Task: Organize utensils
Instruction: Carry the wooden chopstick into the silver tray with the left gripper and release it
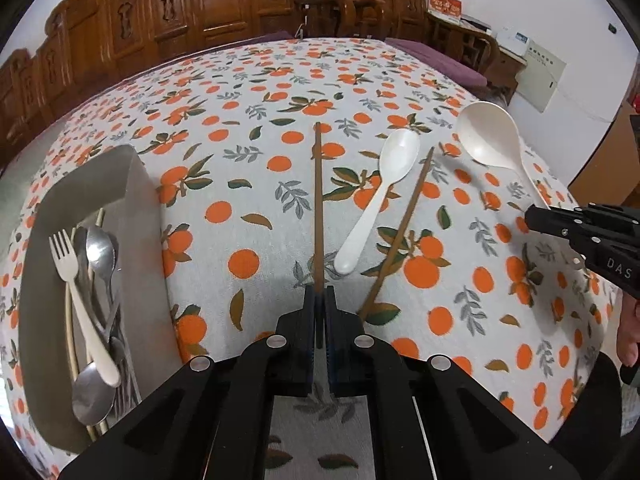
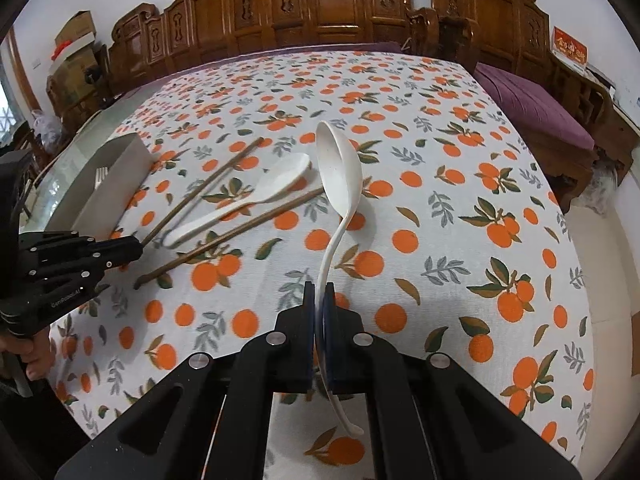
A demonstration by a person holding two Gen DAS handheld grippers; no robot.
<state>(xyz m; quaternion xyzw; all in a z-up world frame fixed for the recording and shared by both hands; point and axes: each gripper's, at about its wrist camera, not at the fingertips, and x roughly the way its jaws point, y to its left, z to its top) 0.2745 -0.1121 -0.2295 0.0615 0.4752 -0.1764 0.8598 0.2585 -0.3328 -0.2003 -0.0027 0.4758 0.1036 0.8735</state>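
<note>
**Both grippers gripping: a chopstick on the left, a ladle on the right**

The left gripper [image 1: 319, 294] has its fingers [image 1: 309, 300] pressed together on the near end of a brown chopstick [image 1: 318, 208], which runs straight away from them across the counter [image 1: 248, 92]. The right gripper [image 2: 319, 296] has its fingers [image 2: 308, 300] clamped on the curved handle of a white ladle [image 2: 338, 172]; the handle's end sticks out behind the pads, and the bowl stands tilted up above the cloth (whether its tip touches the cloth cannot be told).

Just right of the held chopstick lies a white soup spoon [image 1: 380, 196], bowl pointing away, and right of that a second chopstick [image 1: 400, 232], slanted, its near end close to the left gripper. In the right wrist view the spoon lies between the two chopsticks.

At the left edge of the counter sits a grey rectangular tray [image 1: 140, 216]. In it lie a white fork [image 1: 80, 300], metal spoons [image 1: 100, 252] and some pale chopsticks, overlapping one another.

The counter is covered by an orange-print tablecloth [image 2: 440, 200]. Behind it stands carved wooden furniture [image 2: 320, 4] with a purple cushion [image 2: 532, 108].
</note>
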